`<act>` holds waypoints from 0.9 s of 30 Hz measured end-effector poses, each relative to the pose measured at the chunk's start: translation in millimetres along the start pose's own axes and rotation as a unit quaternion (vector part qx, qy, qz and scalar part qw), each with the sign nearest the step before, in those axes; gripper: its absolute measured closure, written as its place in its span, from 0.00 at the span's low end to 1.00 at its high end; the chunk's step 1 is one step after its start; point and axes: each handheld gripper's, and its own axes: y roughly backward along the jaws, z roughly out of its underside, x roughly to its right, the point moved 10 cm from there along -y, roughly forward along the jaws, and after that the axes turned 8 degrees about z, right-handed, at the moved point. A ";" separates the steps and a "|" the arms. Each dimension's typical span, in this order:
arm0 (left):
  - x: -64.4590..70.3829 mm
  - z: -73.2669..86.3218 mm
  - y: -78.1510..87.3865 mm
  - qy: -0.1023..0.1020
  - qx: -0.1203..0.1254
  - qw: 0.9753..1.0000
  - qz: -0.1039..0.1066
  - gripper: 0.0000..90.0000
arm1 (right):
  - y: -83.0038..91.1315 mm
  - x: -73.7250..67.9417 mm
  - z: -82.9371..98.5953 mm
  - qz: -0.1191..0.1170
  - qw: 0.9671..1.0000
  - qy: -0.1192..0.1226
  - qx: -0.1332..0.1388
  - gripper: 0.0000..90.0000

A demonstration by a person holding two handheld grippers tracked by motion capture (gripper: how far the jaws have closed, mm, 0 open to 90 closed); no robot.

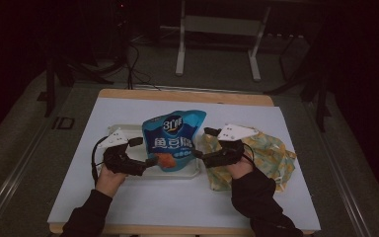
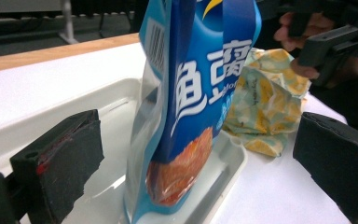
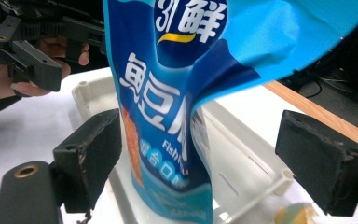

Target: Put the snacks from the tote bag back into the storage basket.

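A blue snack bag [image 1: 173,140] stands upright in a white tray [image 1: 182,174] at mid-table. My left gripper [image 1: 147,151] is at the bag's lower left corner, and my right gripper [image 1: 202,143] is at its right edge. In the left gripper view the bag [image 2: 200,93] stands between the wide-apart jaws of the left gripper [image 2: 200,144], with neither jaw touching it. The right gripper view shows the bag [image 3: 168,116] the same way, inside the open right gripper [image 3: 207,149]. A crumpled yellow patterned bag [image 1: 271,158] lies right of the tray, partly under my right hand.
The tray rests on a white board [image 1: 128,207] over a wooden tabletop [image 1: 187,96]. There is bare board in front of the tray and to its left. Beyond the table, a white metal stand [image 1: 180,54] rises from the dark floor.
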 end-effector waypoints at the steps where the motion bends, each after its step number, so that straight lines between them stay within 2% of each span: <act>1: 0.5 1.6 0.6 0.003 0.000 1.000 -0.001 0.02 | 3.2 1.0 1.0 0.004 1.000 0.004 0.000 0.16; 2: 0.5 1.6 0.6 0.003 0.000 1.000 -0.001 0.02 | 3.2 1.0 1.0 0.004 1.000 0.004 0.000 0.16; 3: 1.7 6.1 3.8 0.003 0.002 1.000 -0.010 0.02 | 5.2 1.4 1.8 0.004 1.000 0.005 0.000 0.16; 4: 3.2 7.9 5.2 0.007 0.005 1.000 -0.006 0.02 | 11.9 2.9 4.4 0.008 1.000 0.005 0.001 0.16; 7: 6.0 15.1 8.4 0.002 -0.001 1.000 -0.019 0.02 | 20.2 5.7 9.0 0.010 1.000 0.000 0.001 0.16; 11: 13.7 25.2 7.8 -0.002 -0.011 1.000 -0.018 0.02 | 29.1 7.8 16.3 0.012 1.000 0.000 -0.002 0.16; 16: 22.6 33.1 4.2 -0.005 -0.007 1.000 -0.018 0.02 | 39.7 6.5 26.1 0.012 1.000 -0.002 -0.005 0.16; 22: 34.7 37.0 -1.1 -0.004 0.001 1.000 -0.001 0.02 | 56.1 4.5 39.0 0.013 1.000 -0.006 -0.005 0.16; 27: 46.5 36.7 -6.5 -0.007 0.004 1.000 0.013 0.02 | 70.5 8.0 53.1 0.023 1.000 -0.009 -0.012 0.16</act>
